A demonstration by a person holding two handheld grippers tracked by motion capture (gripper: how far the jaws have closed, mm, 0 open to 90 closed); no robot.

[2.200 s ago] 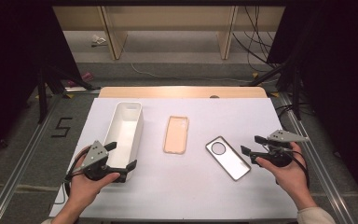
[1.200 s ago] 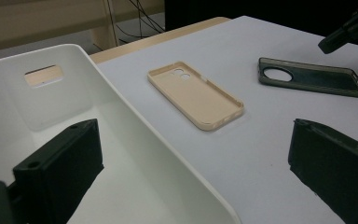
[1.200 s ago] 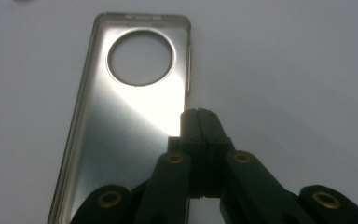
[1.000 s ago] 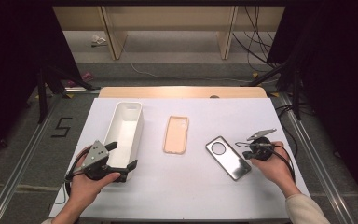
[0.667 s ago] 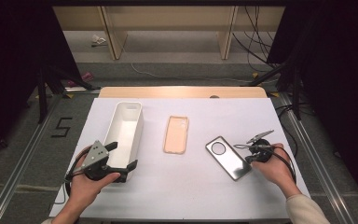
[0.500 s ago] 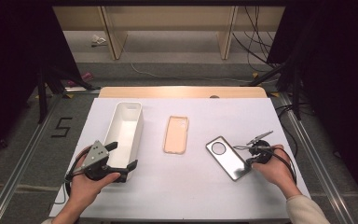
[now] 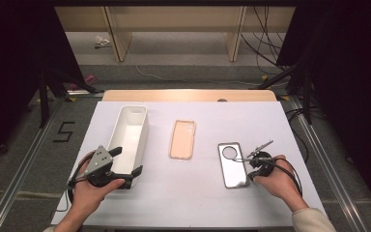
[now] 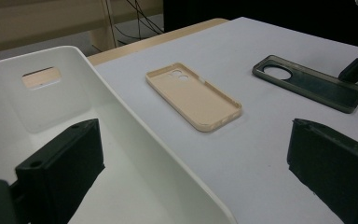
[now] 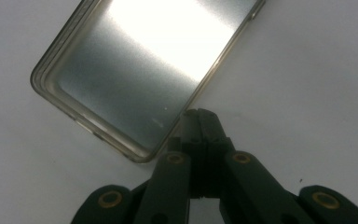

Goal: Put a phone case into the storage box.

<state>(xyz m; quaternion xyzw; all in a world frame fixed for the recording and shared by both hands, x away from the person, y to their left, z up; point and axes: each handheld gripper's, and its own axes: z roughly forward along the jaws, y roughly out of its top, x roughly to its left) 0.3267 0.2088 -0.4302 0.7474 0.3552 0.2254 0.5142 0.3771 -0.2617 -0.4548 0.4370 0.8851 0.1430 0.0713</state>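
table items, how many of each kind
phone cases: 2, beige case and dark grey case
white bin: 1
total: 3

Right claw (image 9: 200,116) tips against grey case (image 7: 233,164) edge. Bare tabletop (image 7: 270,121) beyond, wide lane to beige case (image 7: 182,139). Bin (image 7: 131,130) wall between left claw (image 7: 125,164) jaws.

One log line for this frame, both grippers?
left gripper: open, astride white bin wall | right gripper: shut, tip at grey phone case edge | beige case: untouched
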